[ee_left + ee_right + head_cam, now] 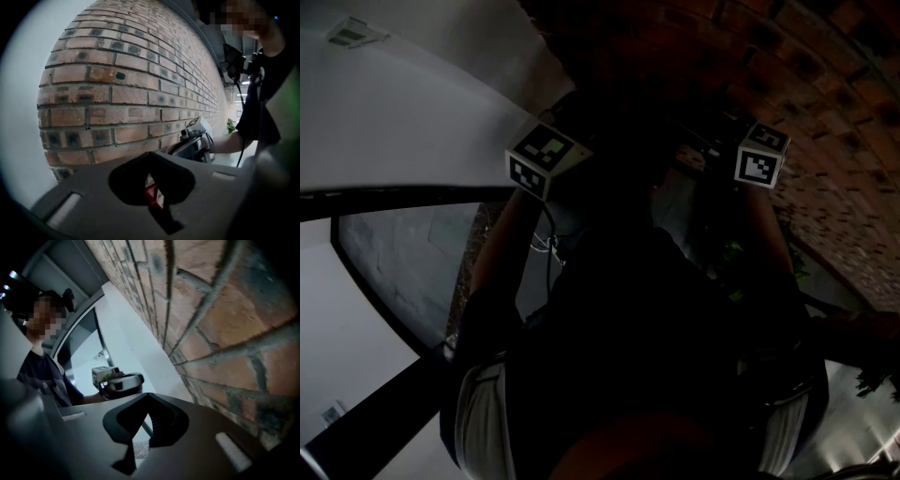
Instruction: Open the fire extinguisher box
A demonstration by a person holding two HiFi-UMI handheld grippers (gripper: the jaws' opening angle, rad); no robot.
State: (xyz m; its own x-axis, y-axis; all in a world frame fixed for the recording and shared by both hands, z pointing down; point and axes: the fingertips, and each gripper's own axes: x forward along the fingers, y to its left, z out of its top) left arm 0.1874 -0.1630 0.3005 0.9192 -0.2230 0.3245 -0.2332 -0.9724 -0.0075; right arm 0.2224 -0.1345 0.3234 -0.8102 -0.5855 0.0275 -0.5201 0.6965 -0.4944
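Brick wall [140, 93] close; left hand-held gripper [150, 161], right hand-held gripper [149, 401] held up, jaws pressed together.

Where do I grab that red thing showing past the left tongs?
Only a sliver of the red thing shows past the shut left tongs, by the brick wall. No handle or edge shows; likely approach from the side away from the wall.

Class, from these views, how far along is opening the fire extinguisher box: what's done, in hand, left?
Done: nothing visible; no opened box is in view. In hand: the left tongs and right tongs are both shut and empty, held beside the brick wall. A red patch shows beyond the left tongs, too small to identify. Left: the whole opening.
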